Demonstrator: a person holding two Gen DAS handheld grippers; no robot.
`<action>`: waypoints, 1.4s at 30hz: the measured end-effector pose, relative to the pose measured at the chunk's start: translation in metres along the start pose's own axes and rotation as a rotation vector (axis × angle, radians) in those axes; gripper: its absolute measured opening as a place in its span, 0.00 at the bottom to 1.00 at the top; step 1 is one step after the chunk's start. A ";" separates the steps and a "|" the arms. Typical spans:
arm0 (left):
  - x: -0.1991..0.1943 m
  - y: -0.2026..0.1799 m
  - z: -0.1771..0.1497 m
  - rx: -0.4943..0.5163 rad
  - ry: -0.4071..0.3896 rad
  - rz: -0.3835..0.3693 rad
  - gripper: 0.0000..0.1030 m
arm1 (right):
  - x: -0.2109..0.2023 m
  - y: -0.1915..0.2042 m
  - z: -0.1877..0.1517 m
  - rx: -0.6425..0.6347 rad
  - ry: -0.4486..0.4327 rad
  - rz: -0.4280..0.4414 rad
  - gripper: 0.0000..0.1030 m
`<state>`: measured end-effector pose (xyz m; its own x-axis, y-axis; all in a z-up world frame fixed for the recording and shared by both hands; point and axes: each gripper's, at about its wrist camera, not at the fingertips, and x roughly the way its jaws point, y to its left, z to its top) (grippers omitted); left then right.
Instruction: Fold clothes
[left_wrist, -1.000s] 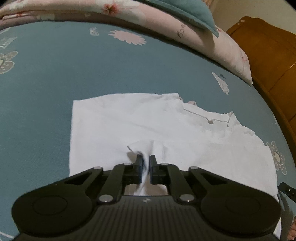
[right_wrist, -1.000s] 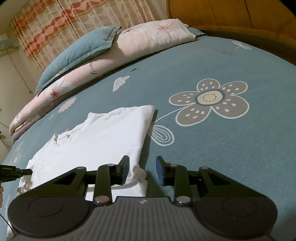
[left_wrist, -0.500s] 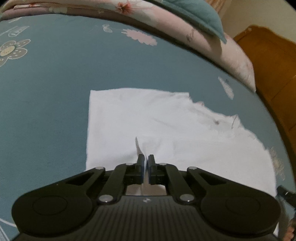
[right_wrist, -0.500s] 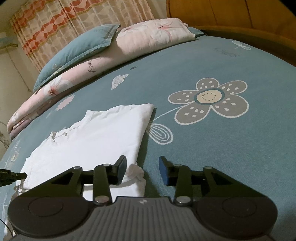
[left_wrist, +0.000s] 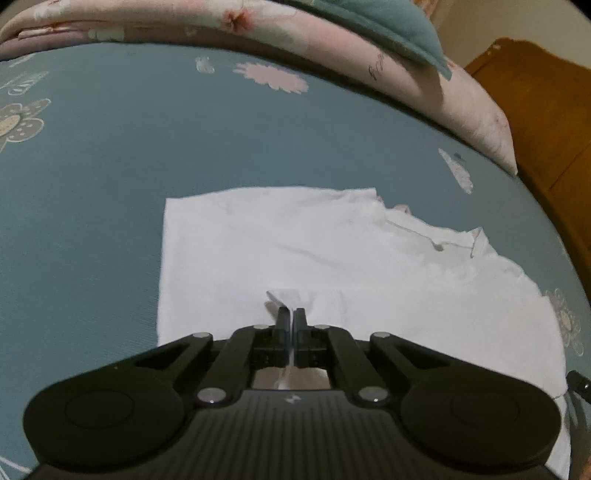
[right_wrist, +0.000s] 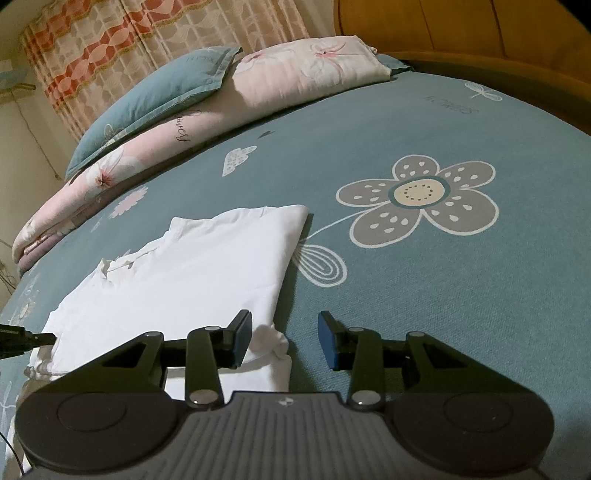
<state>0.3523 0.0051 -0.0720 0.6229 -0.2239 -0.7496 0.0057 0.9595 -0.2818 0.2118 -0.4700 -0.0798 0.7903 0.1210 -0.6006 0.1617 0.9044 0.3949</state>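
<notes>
My left claw (left_wrist: 294, 317) is clamped tight on a pinched ridge of the white shirt (left_wrist: 295, 254); a thin strip of cloth runs down between its two pads. My right claw (right_wrist: 285, 338) stands with its jaws apart at the shirt's near right corner: the left blue pad sits over the cloth, the right one over bare sheet, and a small crumpled bump of the corner lies between them, with neither pad pressing on it.

Just past both claws the shirt lies flat on the bed (right_wrist: 443, 295), folded to a rough rectangle. In the right wrist view its right edge is a straight fold, with its far corner close to the stem of a large grey flower (right_wrist: 419, 194) printed on the teal sheet. The collar and rumpled edge are on the other side of it.

Farther off, a rolled pink floral quilt (right_wrist: 221, 114) runs across the bed, with a teal pillow (right_wrist: 155, 99) resting on it. Behind those hang patterned curtains (right_wrist: 147, 40), and a wooden headboard (right_wrist: 461, 26) curves around the far right.
</notes>
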 end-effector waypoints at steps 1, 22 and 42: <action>-0.001 0.002 -0.001 -0.004 -0.001 0.000 0.00 | 0.000 0.001 0.000 -0.003 -0.003 -0.003 0.42; -0.021 -0.136 0.015 0.271 0.054 -0.304 0.44 | 0.011 0.051 -0.019 -0.326 -0.048 -0.055 0.43; 0.136 -0.334 -0.011 0.328 0.362 -0.629 0.55 | 0.001 0.026 -0.015 -0.214 -0.003 -0.039 0.49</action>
<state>0.4263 -0.3477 -0.0869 0.1342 -0.7279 -0.6724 0.5366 0.6238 -0.5682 0.2079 -0.4403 -0.0803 0.7878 0.0836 -0.6103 0.0628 0.9747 0.2146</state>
